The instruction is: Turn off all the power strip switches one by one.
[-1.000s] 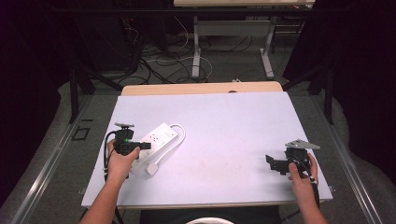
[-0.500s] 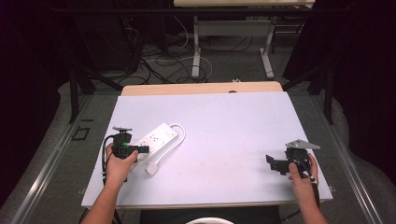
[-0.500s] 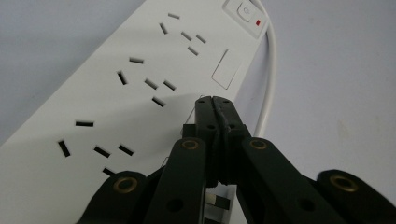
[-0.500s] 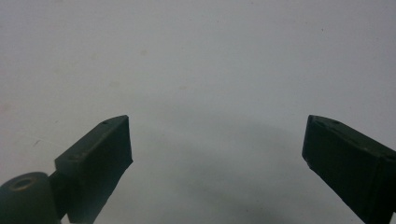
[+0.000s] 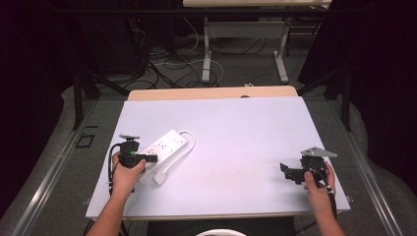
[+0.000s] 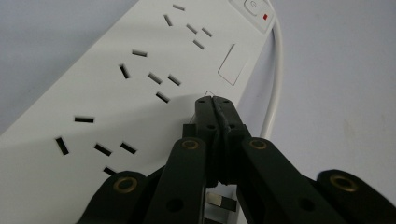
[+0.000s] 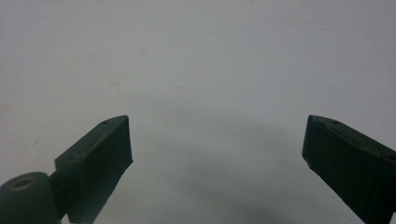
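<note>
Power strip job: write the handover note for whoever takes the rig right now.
Left claw: jaws shut, nothing visibly between them, tip just above the white power strip near its long edge.
Right claw: jaws wide open, holding nothing, over bare table at the right.
Power strip lies flat at the table's left, sockets up, all sockets free; its cable loops round the far end to the plug, which lies unplugged on the table.
Done: nothing evident. Left: probably handling the plug or strip.

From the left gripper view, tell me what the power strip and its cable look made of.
Power strip: seemingly hard moulded plastic, white with a smooth, slightly satin face; the socket slots are crisply cut and light spreads softly over it.
Cable: likely a white rubbery or PVC sheath, smooth and round, bending in a gentle curve. Its core is hidden.
</note>
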The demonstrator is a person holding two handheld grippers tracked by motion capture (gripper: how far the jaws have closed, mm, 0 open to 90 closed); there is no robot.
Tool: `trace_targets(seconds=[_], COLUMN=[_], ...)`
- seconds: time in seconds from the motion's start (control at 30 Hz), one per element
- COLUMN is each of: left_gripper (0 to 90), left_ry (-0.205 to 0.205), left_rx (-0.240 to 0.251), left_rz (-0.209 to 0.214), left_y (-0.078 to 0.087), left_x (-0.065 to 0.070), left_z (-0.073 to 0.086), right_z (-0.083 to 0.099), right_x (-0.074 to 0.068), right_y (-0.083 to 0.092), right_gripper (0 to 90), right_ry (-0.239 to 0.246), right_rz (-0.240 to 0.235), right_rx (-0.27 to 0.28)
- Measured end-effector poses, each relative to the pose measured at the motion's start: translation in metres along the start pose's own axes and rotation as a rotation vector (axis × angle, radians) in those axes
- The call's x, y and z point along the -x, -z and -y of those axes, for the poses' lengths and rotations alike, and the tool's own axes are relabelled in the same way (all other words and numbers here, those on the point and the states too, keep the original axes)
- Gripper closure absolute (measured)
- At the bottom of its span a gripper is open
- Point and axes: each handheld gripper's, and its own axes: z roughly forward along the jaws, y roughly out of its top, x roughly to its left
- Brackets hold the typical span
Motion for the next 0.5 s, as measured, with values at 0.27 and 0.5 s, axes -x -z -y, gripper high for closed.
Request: trace_targets(seconds=[0.27,0.5], left_gripper=[90.0,90.0], left_ry=[0.006,-0.007], left_rx=[0.003,-0.012], left_rz=[0.011,0.007], left_y=[-0.0024,-0.0058], left_x=[0.0026,0.0049], left_z=[0.0008,0.0023], right_z=[0.0,0.0], right_x=[0.0001,-0.0001], right_y=[0.0004,0.0005], right_gripper=[7.6,7.6], right_ry=[0.002,0.003], right_rz=[-0.001,-0.002], right_rx=[0.001,0.0])
